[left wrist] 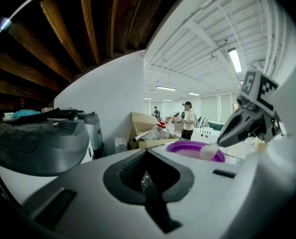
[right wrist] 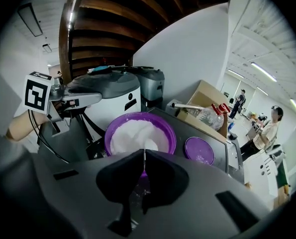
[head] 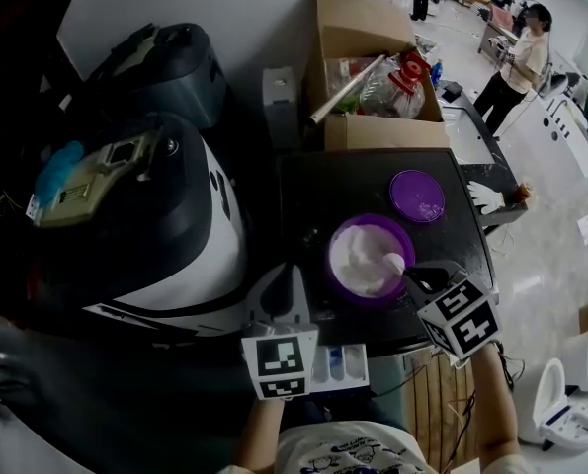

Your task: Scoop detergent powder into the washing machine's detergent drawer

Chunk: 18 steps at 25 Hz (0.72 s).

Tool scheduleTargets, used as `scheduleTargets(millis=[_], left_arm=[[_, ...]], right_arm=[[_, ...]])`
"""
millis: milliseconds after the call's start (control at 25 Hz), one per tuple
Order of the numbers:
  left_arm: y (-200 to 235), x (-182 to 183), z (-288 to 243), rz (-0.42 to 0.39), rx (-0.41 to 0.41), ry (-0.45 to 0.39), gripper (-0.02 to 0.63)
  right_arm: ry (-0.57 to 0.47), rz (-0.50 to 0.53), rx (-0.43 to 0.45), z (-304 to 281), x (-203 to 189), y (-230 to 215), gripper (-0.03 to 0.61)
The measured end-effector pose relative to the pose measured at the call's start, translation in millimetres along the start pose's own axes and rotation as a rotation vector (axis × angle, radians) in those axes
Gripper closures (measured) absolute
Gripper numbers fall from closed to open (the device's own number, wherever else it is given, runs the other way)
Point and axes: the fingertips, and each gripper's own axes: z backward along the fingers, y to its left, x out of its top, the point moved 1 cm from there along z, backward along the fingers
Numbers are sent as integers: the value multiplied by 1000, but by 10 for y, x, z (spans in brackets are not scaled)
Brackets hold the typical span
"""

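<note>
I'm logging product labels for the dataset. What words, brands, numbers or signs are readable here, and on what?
Nothing is legible.
White label on the beige device at the left: too small to read.
Print on the person's white shirt: blurred.
Square black-and-white markers on the left gripper and right gripper: patterns, not writing.

We see a brown cardboard box (head: pixel 373 28) behind the dark bench (head: pixel 308 200), with a clear plastic bottle (head: pixel 387 97) lying in it. A white glove (head: pixel 486 197) lies at the bench's right edge. A person (head: pixel 519 65) stands far back.
</note>
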Motion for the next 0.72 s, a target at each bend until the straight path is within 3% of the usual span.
scheduleTargets(millis=[720], left_arm=[[45,-22,38,10,21,1,609]], right_arm=[[49,4,74,-109,-50,144,558]])
